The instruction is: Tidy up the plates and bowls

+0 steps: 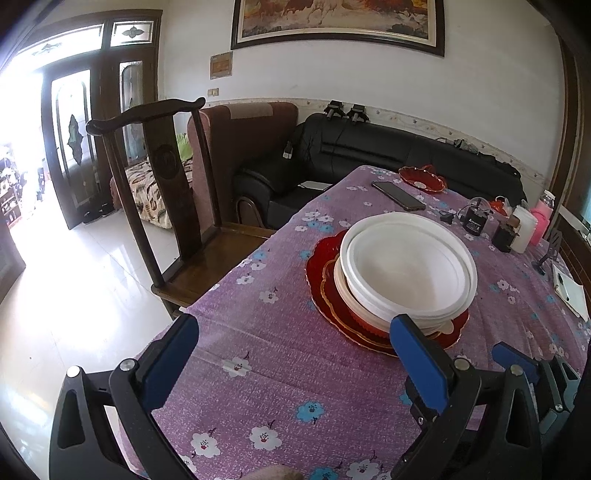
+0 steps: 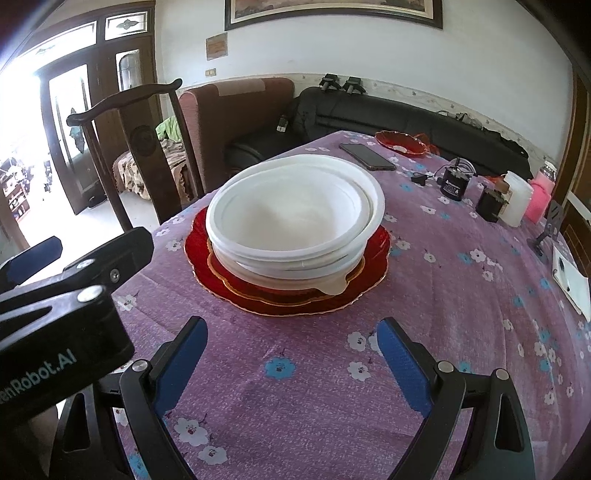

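1. Left gripper [image 1: 295,343], black frame with blue pads, hovers low over the near table edge, jaws spread wide and empty; its right pad sits just in front of the stack's near rim.
2. Right gripper [image 2: 291,345] hangs beside it, jaws released too, nothing between them, pointing straight at the stack.
3. The landmark: a stack of white plastic bowls [image 2: 295,221] nested on scalloped red plates with gold rims [image 2: 291,295], sitting mid-table just beyond both grippers.
4. Beneath it all, a purple tablecloth with white and blue flowers [image 2: 295,387].
5. Behind the stack, a dark smartphone [image 2: 367,157] lies flat; further back, one more red scalloped dish [image 2: 400,144] rests alone near the far edge.
6. Right of the stack: a black cylindrical gadget [image 2: 453,184], a white container [image 2: 517,203], a pink bottle [image 2: 541,197].
7. Left of the stack, a dark wooden chair [image 1: 173,206]; beyond it, a black leather sofa [image 1: 369,151] and a framed painting [image 1: 336,22].
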### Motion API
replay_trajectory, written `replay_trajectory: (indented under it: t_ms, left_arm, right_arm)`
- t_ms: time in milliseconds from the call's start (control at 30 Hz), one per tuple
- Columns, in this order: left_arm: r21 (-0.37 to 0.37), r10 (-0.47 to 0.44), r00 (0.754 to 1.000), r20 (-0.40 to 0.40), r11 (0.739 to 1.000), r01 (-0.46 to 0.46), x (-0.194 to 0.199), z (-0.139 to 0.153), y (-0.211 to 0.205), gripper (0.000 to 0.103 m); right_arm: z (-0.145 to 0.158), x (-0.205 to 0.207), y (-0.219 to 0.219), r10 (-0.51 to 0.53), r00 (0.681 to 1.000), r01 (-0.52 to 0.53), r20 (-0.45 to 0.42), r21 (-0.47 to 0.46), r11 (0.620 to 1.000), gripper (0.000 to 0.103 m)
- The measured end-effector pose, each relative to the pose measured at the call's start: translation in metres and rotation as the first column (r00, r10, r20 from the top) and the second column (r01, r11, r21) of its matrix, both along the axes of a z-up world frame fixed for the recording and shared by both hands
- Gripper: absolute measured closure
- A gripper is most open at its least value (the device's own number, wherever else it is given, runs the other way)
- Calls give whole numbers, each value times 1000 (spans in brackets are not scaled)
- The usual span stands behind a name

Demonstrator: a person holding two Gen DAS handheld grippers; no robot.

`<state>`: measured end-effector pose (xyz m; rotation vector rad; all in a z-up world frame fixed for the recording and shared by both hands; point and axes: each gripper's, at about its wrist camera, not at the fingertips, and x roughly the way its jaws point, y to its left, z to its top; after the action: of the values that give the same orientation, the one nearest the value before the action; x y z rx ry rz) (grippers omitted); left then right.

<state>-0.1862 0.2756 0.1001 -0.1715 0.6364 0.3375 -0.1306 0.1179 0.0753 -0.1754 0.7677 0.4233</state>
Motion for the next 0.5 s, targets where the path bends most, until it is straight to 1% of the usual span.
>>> replay_trajectory:
  t_ms: [500]
  left_arm:
    - [4, 3, 1000, -11, 1000, -3, 2, -3, 1, 0]
  right_arm:
    - [2, 1, 6, 7, 1000, -7, 3, -9, 1000, 8]
